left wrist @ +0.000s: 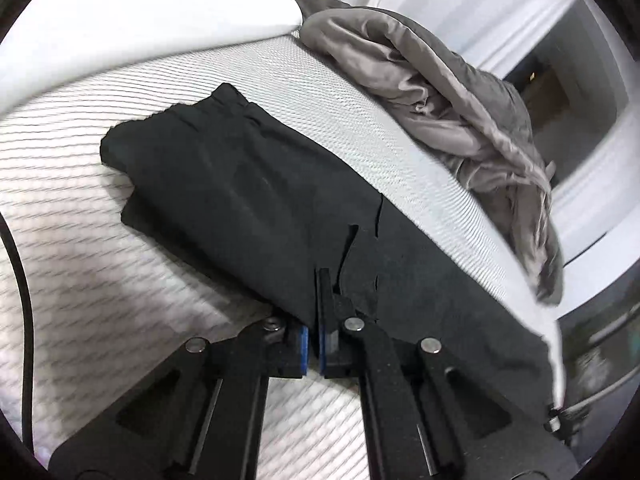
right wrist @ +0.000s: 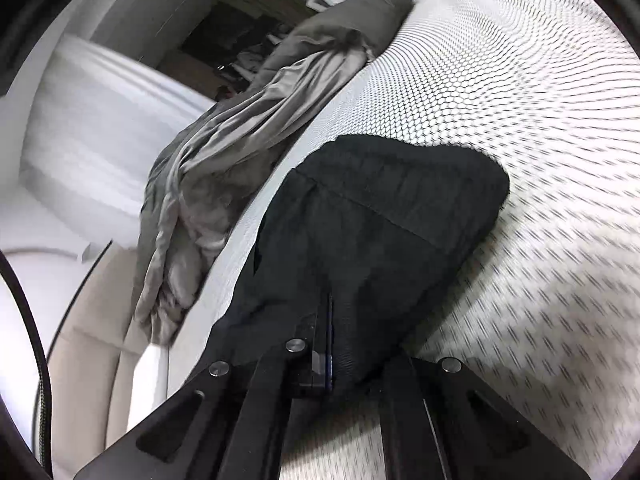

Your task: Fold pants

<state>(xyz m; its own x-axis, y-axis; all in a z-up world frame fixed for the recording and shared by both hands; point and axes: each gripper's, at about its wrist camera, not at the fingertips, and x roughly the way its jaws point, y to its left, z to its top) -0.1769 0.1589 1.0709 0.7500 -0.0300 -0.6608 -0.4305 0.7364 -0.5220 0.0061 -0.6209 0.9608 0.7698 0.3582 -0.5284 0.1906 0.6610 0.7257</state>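
Right hand-held gripper clamped on black pants, patterned mattress, grey blanket

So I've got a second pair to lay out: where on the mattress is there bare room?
Bare mattress lies beside the black pants, on the side away from the grey blanket, and beyond their waistband toward the white pillow. The strip between pants and blanket is narrow and crowded.

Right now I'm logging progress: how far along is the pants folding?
Done: the black pants lie on the white mattress, apparently folded lengthwise, waistband at the far end. In hand: the left gripper and right gripper are both shut on the near end. Left: carrying that end toward the waistband.
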